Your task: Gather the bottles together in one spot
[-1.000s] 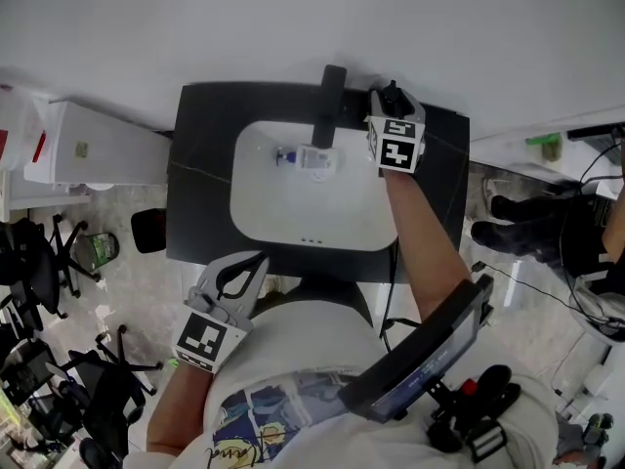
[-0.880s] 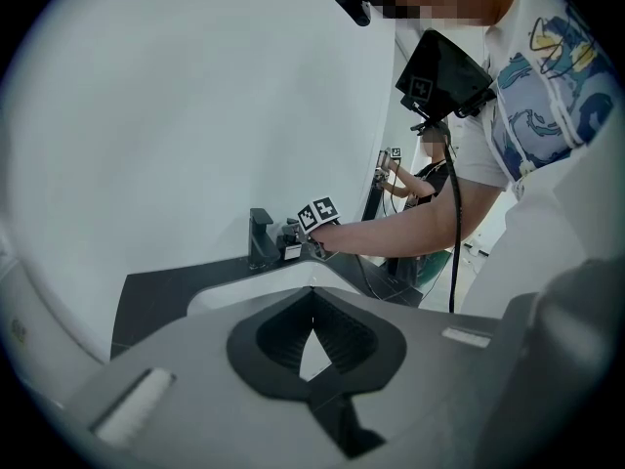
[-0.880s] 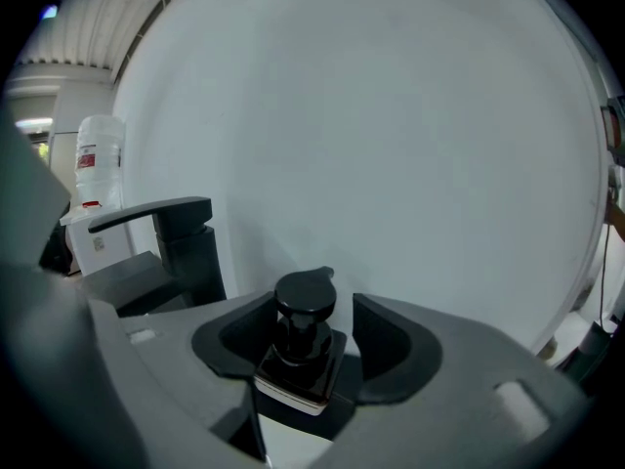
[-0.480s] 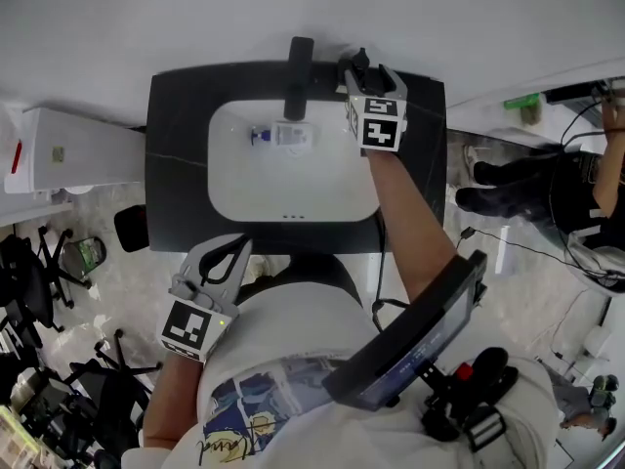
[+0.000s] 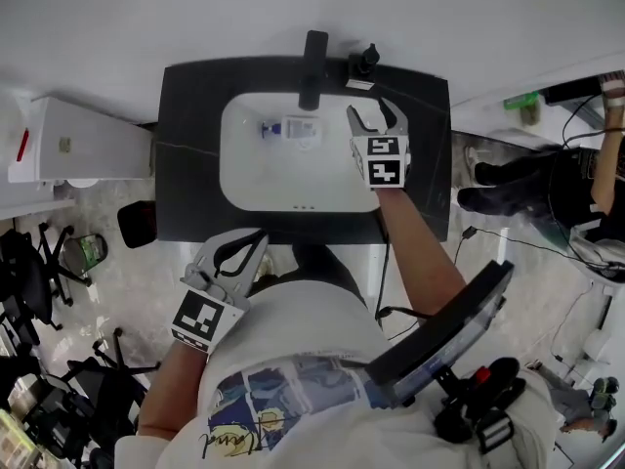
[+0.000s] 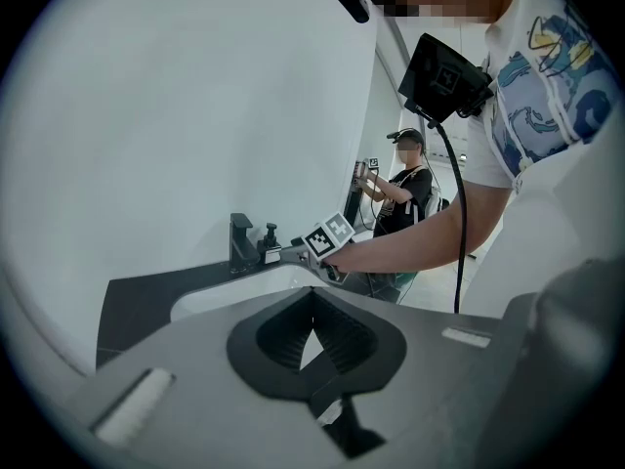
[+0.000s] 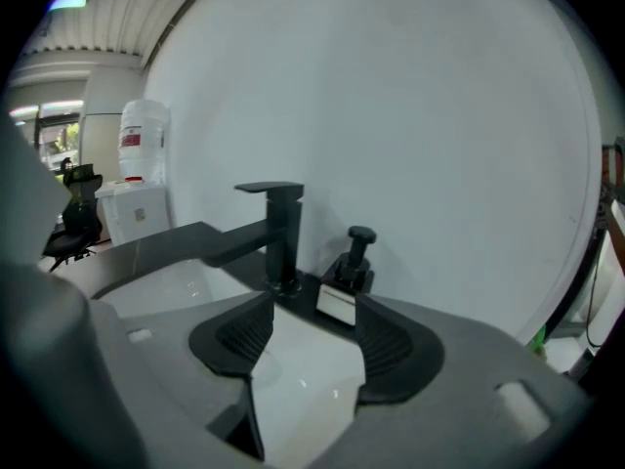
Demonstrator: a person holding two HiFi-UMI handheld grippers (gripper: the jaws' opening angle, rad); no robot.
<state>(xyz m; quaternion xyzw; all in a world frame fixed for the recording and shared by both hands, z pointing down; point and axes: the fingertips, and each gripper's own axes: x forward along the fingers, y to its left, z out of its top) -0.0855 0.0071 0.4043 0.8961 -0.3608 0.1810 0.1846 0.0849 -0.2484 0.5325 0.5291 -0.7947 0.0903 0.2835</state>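
A black pump bottle stands upright on the dark counter, just right of the black faucet. A small clear bottle with a blue cap lies on its side in the white sink. My right gripper hovers over the sink's right side, a short way in front of the pump bottle. Its jaws have just been opening and stand open with nothing between them. My left gripper is shut and empty by the counter's front edge, near my body.
A white cabinet with a water jug stands left of the counter. Office chairs crowd the floor at the left. Another person stands beyond the counter's right end. A dark tablet hangs at my waist.
My right gripper has drawn back from the pump bottle toward me and now sits over the sink. The pump bottle stays upright by the faucet. The left gripper has hardly moved.
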